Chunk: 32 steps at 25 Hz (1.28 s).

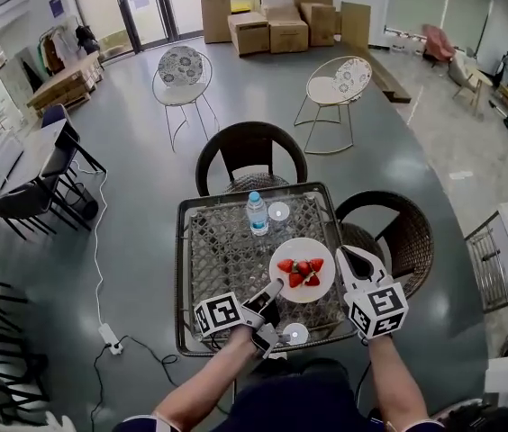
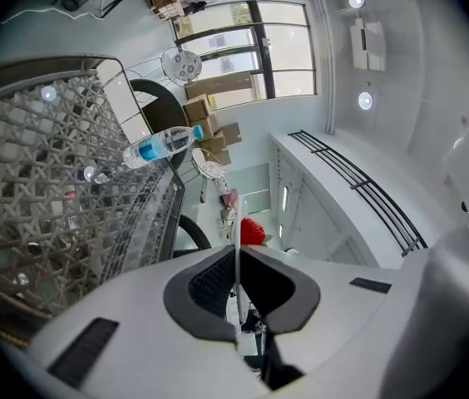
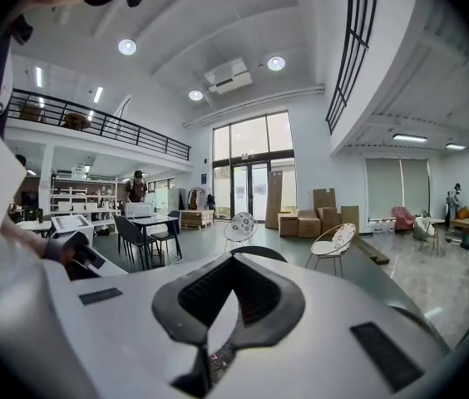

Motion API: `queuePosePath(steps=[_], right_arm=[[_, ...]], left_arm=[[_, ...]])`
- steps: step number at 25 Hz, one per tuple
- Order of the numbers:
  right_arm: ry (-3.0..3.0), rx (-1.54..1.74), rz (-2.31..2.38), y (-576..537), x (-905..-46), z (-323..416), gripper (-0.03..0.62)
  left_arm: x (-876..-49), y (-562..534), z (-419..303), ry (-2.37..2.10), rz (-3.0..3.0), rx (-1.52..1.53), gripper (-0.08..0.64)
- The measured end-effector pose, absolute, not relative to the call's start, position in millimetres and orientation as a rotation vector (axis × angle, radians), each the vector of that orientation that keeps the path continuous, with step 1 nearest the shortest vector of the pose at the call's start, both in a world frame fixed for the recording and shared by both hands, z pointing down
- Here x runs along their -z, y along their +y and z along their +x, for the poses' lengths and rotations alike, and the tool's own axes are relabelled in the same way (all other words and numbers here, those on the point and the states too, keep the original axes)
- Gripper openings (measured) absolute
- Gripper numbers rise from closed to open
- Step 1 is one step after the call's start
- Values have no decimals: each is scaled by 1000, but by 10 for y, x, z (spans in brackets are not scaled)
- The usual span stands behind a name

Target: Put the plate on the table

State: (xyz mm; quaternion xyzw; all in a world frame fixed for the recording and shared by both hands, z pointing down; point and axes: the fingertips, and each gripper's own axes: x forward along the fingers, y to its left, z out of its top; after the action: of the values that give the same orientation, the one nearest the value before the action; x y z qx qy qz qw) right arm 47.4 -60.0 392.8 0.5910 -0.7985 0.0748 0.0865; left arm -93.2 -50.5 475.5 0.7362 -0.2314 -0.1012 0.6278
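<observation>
wicker table (image 1: 202,241), left gripper (image 1: 276,286) pinching plate (image 1: 301,248)

Water bottle (image 1: 257,212) upright beside small disc (image 1: 278,211), possibly lid; wicker chair (image 1: 250,154) beyond.

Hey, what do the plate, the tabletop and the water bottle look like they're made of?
Plate: likely glazed ceramic or melamine; opaque, smooth white with a thin rim.
Tabletop: woven wicker-like lattice in a dark, metal-looking frame, seemingly under glass, since light spots reflect on it.
Water bottle: clear plastic, see-through with a blue label.
</observation>
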Motion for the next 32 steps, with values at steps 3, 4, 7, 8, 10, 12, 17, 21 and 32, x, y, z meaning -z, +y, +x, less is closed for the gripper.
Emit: queuePosePath(steps=[3,4,7,8,10,12,17,21,32], right_arm=[[-2365,-242,1774,-765,-3950,667,5],[-2364,-249,1776,-826,-3960,728,5],[-2381,-264,1759,-1005,-4012,886,5],[-2392,-267,1746,-1071,-4029,929,5],[-2421,-278,1708,-1214,-4061,997,5],[-2452,-290,1658,-1359,-4094,1054,5],[-2489,-284,1610,-1694,-4218,1299,5],[-2514,-293,1549,-2111,-4396,1385,5],[-2485,-379,1461,-2716,-5156,1554,5]], left_arm=[[-4739,-673,-769,-534,1684,237,16],[-4742,-725,-718,-537,1680,240,15],[-4769,-884,-570,-549,1674,257,16],[-4770,-950,-523,-555,1676,267,15],[-4777,-1106,-452,-584,1685,284,15],[-4799,-1259,-380,-623,1677,305,16],[-5025,-1627,-178,-737,1643,332,15],[-5294,-2014,-113,-815,1597,379,15],[-6251,-2697,98,-916,1442,461,15]])
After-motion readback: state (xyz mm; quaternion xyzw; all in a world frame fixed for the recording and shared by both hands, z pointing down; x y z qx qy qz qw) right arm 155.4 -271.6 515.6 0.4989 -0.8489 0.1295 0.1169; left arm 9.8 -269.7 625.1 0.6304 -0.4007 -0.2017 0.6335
